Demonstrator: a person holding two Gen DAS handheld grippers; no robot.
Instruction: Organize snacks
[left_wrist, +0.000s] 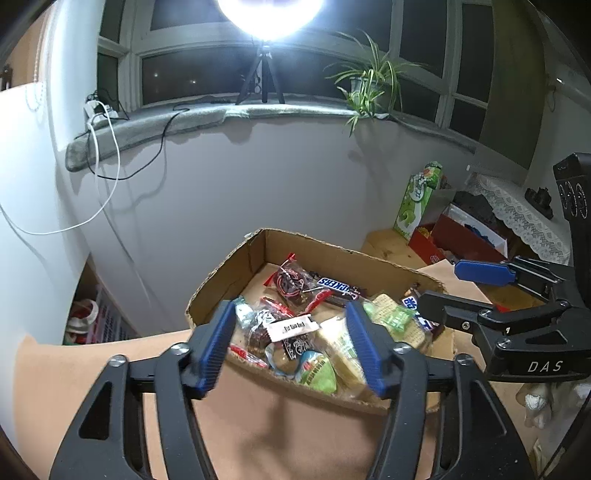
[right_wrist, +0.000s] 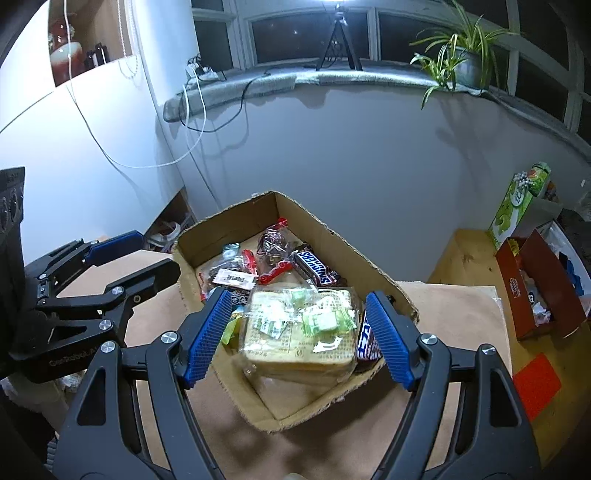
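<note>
We hold both grippers above the cardboard box, where the snacks lie heaped; the left gripper and right gripper gape empty; we judge we are choosing; next, close on the cracker pack.

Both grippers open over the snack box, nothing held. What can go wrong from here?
1. The cardboard box is crowded: closing the right gripper on the cracker pack may also pinch the small green packets lying on it.
2. The left gripper hangs close beside it, so the two may collide.
</note>
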